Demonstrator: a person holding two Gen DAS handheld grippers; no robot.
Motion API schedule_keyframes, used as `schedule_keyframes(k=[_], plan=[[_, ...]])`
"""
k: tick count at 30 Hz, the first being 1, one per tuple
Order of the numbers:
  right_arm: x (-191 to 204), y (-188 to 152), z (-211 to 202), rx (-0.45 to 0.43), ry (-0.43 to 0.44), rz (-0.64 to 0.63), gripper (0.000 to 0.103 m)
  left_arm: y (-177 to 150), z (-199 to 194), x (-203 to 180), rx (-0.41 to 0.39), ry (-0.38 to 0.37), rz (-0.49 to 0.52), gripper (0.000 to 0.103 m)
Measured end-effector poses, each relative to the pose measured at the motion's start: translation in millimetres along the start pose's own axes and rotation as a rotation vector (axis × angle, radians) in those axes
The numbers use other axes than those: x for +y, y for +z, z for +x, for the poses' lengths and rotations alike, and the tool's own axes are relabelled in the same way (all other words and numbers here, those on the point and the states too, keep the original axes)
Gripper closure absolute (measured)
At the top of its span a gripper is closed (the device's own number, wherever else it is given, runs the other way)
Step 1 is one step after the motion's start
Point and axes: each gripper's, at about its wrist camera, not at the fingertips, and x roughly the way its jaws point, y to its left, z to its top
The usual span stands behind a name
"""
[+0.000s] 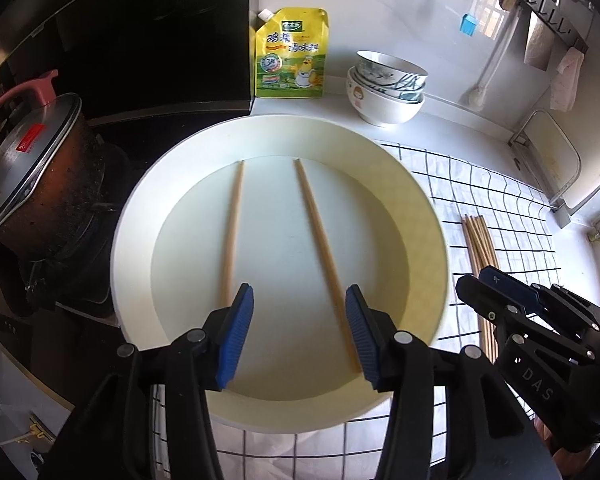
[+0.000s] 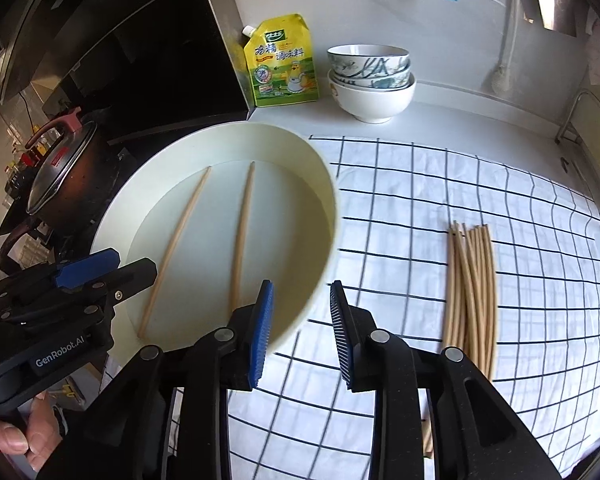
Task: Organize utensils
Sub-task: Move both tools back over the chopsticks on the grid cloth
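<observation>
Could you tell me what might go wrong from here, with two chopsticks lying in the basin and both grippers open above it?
1. The two chopsticks lie apart in the round basin, so one pinch would likely catch only one.
2. The right gripper straddles the basin's rim; closing there could tip the basin.
3. The chopstick bundle lies loose on the checked cloth; a dragged cloth could scatter it.

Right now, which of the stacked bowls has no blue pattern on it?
The bottom bowl of the stack: it is plain white outside, while the bowls nested above it carry blue-green painted patterns.
</observation>
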Motion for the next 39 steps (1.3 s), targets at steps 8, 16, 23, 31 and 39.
schedule_keyframes(k=[8, 16, 23, 31, 39], plan=[[-50, -16, -22, -0.018, -0.038, 0.031, 0.069, -9, 1, -50, 0.005, -0.034, 0.025, 0.052], [-120, -43, -34, 0.002, -0.111, 0.109, 0.063, -15, 9, -110, 0.017, -0.095, 0.082, 0.047], [-170, -62, -29, 0.034, -0.172, 0.162, 0.057, -24, 27, -151, 0.049, -0.109, 0.128, 0.04], [-196, -79, -11, 0.074, -0.167, 0.18, 0.05, -38, 49, -172, 0.099, -0.11, 0.143, 0.029], [-199, -81, 15, 0.099, -0.139, 0.176, 0.044, -48, 72, -179, 0.135, -0.07, 0.131, 0.023]])
